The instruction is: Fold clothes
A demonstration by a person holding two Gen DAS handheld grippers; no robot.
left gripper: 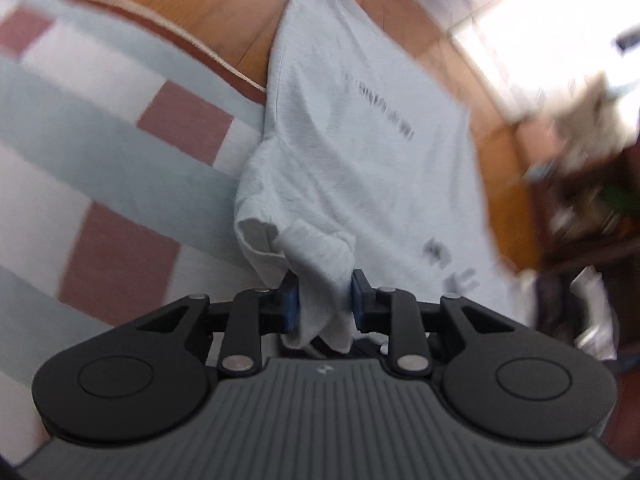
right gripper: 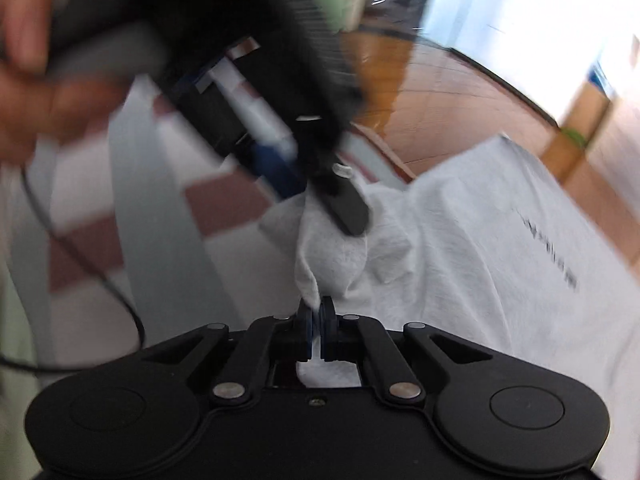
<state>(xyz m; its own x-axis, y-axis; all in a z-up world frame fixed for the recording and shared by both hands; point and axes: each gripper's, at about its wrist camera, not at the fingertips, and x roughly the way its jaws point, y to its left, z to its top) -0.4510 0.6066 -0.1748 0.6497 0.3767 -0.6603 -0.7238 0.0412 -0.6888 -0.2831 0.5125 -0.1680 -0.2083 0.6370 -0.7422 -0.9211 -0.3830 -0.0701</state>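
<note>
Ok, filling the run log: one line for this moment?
left gripper: fabric between jaws, gap visible | right gripper: shut on T-shirt | shirt over checked blanket | frames blurred

Both grippers are black with blue pads. The left gripper (left gripper: pixel 325 298) has a grey ribbed body, round side discs and silver pivot rivets. The right gripper (right gripper: pixel 316 330) has a smooth black body and a small central screw.

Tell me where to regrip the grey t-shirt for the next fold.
Probably the far hem corner of the grey t-shirt, coming in from above along the edge. Both the left gripper and right gripper pinch one bunched end, so the flat far end is the free, reachable edge.
</note>
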